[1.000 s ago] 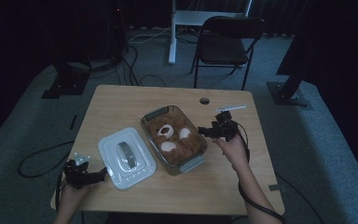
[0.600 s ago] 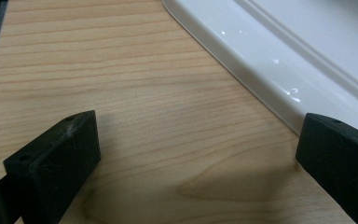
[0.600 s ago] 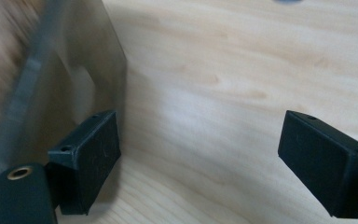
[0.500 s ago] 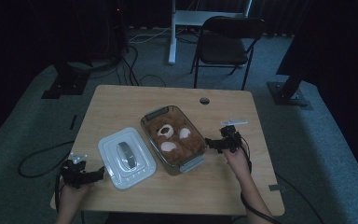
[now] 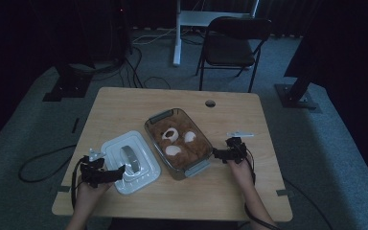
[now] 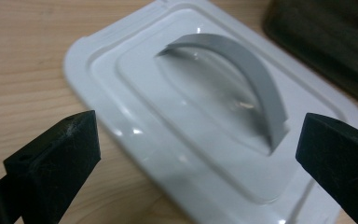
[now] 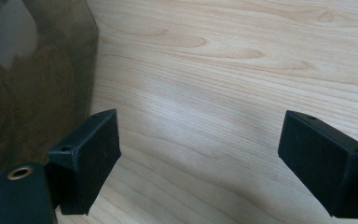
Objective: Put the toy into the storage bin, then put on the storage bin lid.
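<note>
High view: left tool [image 5: 117, 171] low at white lid [image 5: 141, 165], right tool [image 5: 216, 154] beside glass dish [image 5: 194, 167], wooden tabletop [image 5: 124, 108], dark room, folding chair [image 5: 230, 45] | Left gripper view: jaws spread wide before lid's grey handle [image 6: 251, 79] | Right gripper view: jaws wide apart over bare wood, dish at left.

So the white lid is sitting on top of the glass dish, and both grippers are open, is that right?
Not quite. The white lid lies on the table beside the glass dish, on its left, not on top of it; the high view shows the dish uncovered with the brown stuff inside. The rest holds: the left gripper and the right gripper both have their jaws wide apart.
</note>
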The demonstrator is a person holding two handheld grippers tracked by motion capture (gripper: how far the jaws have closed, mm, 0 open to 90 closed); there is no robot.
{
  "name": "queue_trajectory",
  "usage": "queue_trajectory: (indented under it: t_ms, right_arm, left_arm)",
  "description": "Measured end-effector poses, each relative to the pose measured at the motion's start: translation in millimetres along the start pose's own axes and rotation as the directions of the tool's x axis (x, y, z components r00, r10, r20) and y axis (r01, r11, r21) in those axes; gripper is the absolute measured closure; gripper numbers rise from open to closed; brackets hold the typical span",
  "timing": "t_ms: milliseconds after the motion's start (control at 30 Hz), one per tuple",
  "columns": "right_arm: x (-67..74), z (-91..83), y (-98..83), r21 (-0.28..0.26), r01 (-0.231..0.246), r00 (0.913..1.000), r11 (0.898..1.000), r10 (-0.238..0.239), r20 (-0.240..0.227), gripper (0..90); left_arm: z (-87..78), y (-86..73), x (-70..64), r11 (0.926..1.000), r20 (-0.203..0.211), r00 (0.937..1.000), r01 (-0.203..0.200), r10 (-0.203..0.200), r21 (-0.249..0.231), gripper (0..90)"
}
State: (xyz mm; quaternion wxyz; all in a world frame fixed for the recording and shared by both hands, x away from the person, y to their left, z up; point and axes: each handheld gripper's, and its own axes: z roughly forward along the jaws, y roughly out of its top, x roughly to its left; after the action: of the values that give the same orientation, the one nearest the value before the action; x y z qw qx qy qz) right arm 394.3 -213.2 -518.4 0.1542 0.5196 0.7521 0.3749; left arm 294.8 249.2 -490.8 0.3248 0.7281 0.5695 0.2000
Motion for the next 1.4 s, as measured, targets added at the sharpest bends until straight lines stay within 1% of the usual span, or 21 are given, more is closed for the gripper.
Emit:
queue_trajectory:
  t_ms: [33, 133, 200, 300, 433, 467, 533, 633, 733, 800, 867, 1000, 1133, 1200, 1233, 1300, 1333, 1367, 1400]
  right_arm:
    - [0.0, 0.5, -0.2, -0.001, 0.001, 1.0000, 1.000, -0.001, -0.006, 12.2]
    - [1.5, 1.6, -0.5, -0.005, 0.013, 0.9999, 1.000, -0.013, 0.004, 12.2]
    - [2.5, 2.7, -1.0, -0.002, 0.011, 0.9999, 1.000, -0.011, -0.001, 12.2]
    - [4.1, 4.5, -1.4, 0.003, 0.023, 0.9997, 1.000, -0.023, 0.011, 12.2]
    - [4.7, 4.3, -0.9, -0.005, 0.017, 0.9998, 1.000, -0.017, 0.005, 12.2]
    - [4.7, 3.9, -0.5, -0.007, 0.016, 0.9999, 1.000, -0.016, 0.004, 12.2]
    - [4.8, 3.2, 0.3, -0.017, 0.017, 0.9999, 1.000, -0.017, 0.004, 12.2]
    - [5.4, 2.8, 1.1, -0.015, 0.016, 0.9998, 1.000, -0.016, 0.007, 12.2]
    - [5.8, 3.0, 2.4, -0.022, 0.022, 0.9998, 1.000, -0.021, 0.005, 12.2]
    - [4.8, 3.4, 2.6, -0.035, 0.009, 0.9999, 0.999, -0.009, -0.008, 12.2]
    - [4.9, 5.2, 2.6, -0.033, 0.008, 1.0000, 0.999, -0.008, 0.001, 12.2]
    - [6.8, 8.6, 2.2, -0.024, 0.008, 1.0000, 1.000, -0.008, 0.003, 12.2]
    - [9.8, 10.1, 3.0, -0.022, 0.012, 0.9999, 1.000, -0.012, -0.001, 12.2]
    - [10.6, 10.9, 3.3, -0.022, 0.012, 0.9999, 1.000, -0.012, 0.000, 12.2]
    - [11.1, 11.2, 3.4, -0.021, 0.014, 0.9999, 1.000, -0.014, 0.003, 12.2]
    - [11.9, 11.4, 3.3, -0.019, 0.017, 0.9999, 1.000, -0.017, 0.002, 12.2]
    - [12.1, 11.3, 3.2, -0.019, 0.018, 0.9998, 1.000, -0.018, 0.002, 12.2]
    - [12.1, 11.2, 3.2, -0.020, 0.017, 0.9999, 1.000, -0.017, 0.002, 12.2]
    - [11.9, 11.2, 3.2, -0.022, 0.013, 0.9999, 1.000, -0.013, -0.001, 12.2]
  left_arm:
    - [1.7, 1.3, -2.5, 1.0000, -0.003, 1.0000, -0.005, 0.005, 0.003, 0.3]
    - [7.6, 4.1, -9.2, 0.9999, -0.005, 0.9999, -0.011, 0.011, 0.009, 0.3]
    - [12.3, 5.3, -13.3, 0.9995, -0.001, 0.9998, -0.021, 0.021, 0.024, 0.3]
    - [20.7, 7.2, -19.2, 0.9990, -0.002, 0.9996, -0.027, 0.027, 0.037, 0.3]
    - [29.4, 9.2, -25.0, 0.9985, 0.000, 0.9996, -0.029, 0.029, 0.046, 0.3]
    - [31.5, 9.3, -26.2, 0.9986, -0.007, 0.9996, -0.028, 0.029, 0.046, 0.3]
    - [34.8, 9.5, -28.0, 0.9977, -0.007, 0.9992, -0.038, 0.039, 0.056, 0.3]
    - [37.8, 9.4, -28.6, 0.9971, -0.013, 0.9990, -0.041, 0.042, 0.064, 0.3]
    - [43.1, 9.4, -27.8, 0.9972, -0.016, 0.9994, -0.030, 0.032, 0.068, 0.3]
    - [45.2, 9.7, -27.9, 0.9970, -0.022, 0.9992, -0.032, 0.034, 0.070, 0.3]
    - [47.4, 10.1, -28.7, 0.9969, -0.026, 0.9991, -0.031, 0.033, 0.072, 0.3]
    - [53.0, 11.1, -30.8, 0.9967, -0.015, 0.9995, -0.025, 0.026, 0.078, 0.3]
    - [60.1, 13.0, -31.6, 0.9956, -0.029, 0.9993, -0.023, 0.026, 0.091, 0.3]
    - [64.3, 14.1, -31.6, 0.9940, -0.037, 0.9989, -0.026, 0.030, 0.107, 0.4]
    - [66.3, 14.6, -31.5, 0.9940, -0.042, 0.9986, -0.027, 0.032, 0.106, 0.4]
    - [68.4, 15.4, -30.6, 0.9949, -0.053, 0.9982, -0.023, 0.028, 0.098, 4.3]
    - [69.2, 16.2, -29.8, 0.9949, -0.058, 0.9980, -0.021, 0.027, 0.098, 4.3]
    - [70.0, 16.9, -29.2, 0.9959, -0.057, 0.9982, -0.012, 0.018, 0.090, 4.4]
    - [69.7, 17.3, -28.0, 0.9966, -0.060, 0.9979, -0.016, 0.021, 0.081, 6.8]
